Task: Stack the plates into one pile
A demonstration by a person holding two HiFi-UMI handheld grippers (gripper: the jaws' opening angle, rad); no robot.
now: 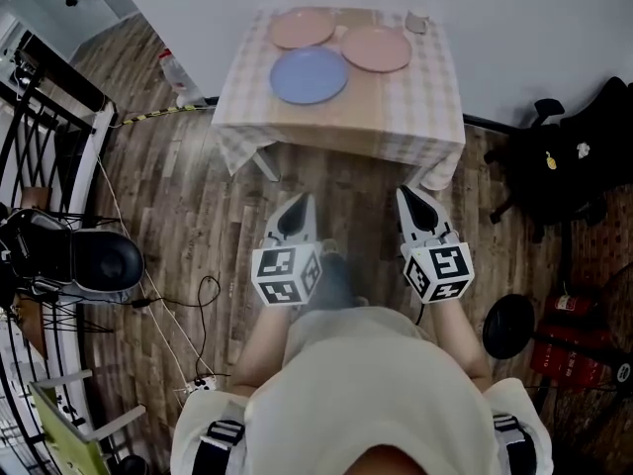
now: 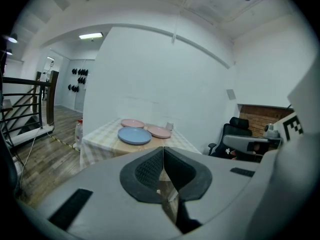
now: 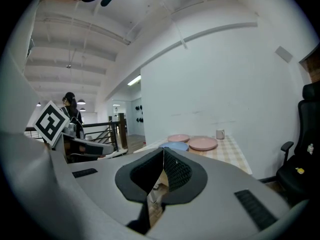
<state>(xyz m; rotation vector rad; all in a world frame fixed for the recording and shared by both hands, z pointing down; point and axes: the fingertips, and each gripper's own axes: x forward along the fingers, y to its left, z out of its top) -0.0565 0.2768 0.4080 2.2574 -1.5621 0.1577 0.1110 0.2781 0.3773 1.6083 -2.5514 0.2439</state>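
Note:
Three plates lie apart on a small table with a checked cloth (image 1: pixel 425 117): a blue plate (image 1: pixel 309 74) nearest me, a pink plate (image 1: pixel 302 28) at the back left and a second pink plate (image 1: pixel 376 48) at the back right. My left gripper (image 1: pixel 301 206) and right gripper (image 1: pixel 409 198) hang side by side over the wooden floor, short of the table's near edge, both shut and empty. From the left gripper view the blue plate (image 2: pixel 134 135) shows ahead beyond the closed jaws; from the right gripper view the pink plate (image 3: pixel 202 143) and blue plate (image 3: pixel 175 146) show.
A small cup (image 1: pixel 416 22) stands at the table's back right corner. A plastic bottle (image 1: pixel 176 75) stands on the floor left of the table. A black office chair (image 1: pixel 569 156) is at the right, railings (image 1: pixel 40 137) and cables at the left.

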